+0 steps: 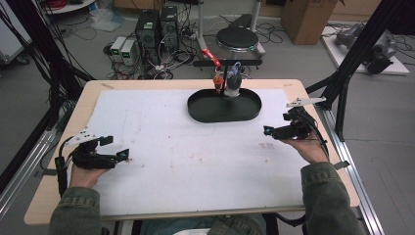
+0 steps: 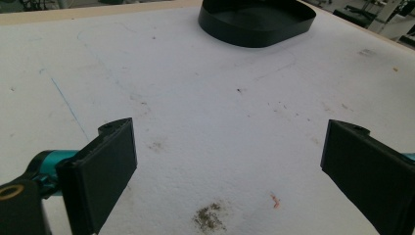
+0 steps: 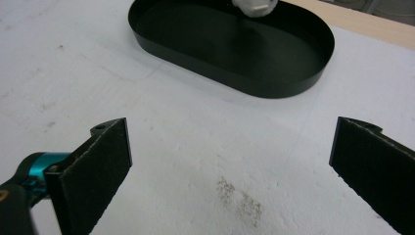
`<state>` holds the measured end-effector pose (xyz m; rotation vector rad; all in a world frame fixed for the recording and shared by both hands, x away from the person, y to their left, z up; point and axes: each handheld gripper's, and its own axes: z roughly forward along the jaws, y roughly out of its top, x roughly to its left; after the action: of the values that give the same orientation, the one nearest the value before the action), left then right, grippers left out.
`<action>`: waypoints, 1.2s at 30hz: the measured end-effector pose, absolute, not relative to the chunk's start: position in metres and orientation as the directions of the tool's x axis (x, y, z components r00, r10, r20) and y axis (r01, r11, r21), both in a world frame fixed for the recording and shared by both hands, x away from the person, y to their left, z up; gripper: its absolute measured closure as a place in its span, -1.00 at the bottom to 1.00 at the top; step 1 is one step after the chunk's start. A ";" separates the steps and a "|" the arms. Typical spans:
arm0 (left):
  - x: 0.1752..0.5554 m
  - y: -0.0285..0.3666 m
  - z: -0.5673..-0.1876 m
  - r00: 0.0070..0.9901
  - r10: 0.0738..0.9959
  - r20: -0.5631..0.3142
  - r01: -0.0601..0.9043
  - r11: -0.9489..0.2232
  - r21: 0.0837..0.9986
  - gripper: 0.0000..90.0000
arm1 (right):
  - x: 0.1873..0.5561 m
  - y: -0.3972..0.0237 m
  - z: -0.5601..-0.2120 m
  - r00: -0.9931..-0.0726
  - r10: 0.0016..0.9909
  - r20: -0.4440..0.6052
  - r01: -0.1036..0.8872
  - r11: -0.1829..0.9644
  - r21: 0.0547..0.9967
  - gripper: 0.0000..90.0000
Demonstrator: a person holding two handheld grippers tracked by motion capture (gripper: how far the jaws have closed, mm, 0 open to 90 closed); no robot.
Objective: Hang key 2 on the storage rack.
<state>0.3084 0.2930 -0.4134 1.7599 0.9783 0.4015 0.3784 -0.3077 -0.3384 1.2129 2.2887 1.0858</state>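
Both sets of tongs are parked and wide apart, nothing between them. The left tongs (image 1: 117, 156) sit low near the left edge of the surface (image 1: 171, 161), jaws spread over bare white covering with a faint dark smudge (image 2: 210, 218) just ahead. The right tongs (image 1: 274, 131) hover near the right edge, jaws just as far apart, aimed toward the far side.

And there is the target: a black oval tray (image 1: 200, 113) lying at the middle of the far edge, well apart from both tongs. At its far rim stands a small rack with a crossbar (image 1: 227, 62), and a whitish object (image 1: 234, 85) and a small orange one (image 1: 218, 78) hang or rest there; just what they are is too small to tell. The right gripper view catches the white object (image 3: 254, 6) at the tray's far rim.

This looks like the opening step, with nothing yet gripped. The next move probably calls for a long reach forward, likely by the right tongs, which point at the tray, keeping the jaws spread until they straddle the chosen piece.
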 end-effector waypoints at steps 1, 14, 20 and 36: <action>0.308 0.293 -0.414 0.610 0.772 -0.175 0.427 -0.134 0.894 -0.85 | 0.377 -0.309 -0.340 -0.580 0.812 0.057 0.561 0.348 0.751 -0.98; 0.307 0.289 -0.415 0.609 0.778 -0.154 0.439 -0.169 0.882 -0.85 | 0.359 -0.312 -0.369 -0.604 0.794 0.073 0.529 0.331 0.781 -0.98; 0.305 0.289 -0.416 0.616 0.772 -0.157 0.449 -0.180 0.875 -0.85 | 0.349 -0.310 -0.383 -0.602 0.797 0.053 0.512 0.334 0.791 -0.98; 0.298 0.288 -0.421 0.607 0.779 -0.158 0.481 -0.202 0.853 -0.85 | 0.327 -0.327 -0.420 -0.571 0.819 0.054 0.521 0.310 0.795 -0.98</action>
<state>0.2980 0.2879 -0.4206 1.8553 1.0136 0.3813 0.3268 -0.3273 -0.4197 1.1987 2.2225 1.1423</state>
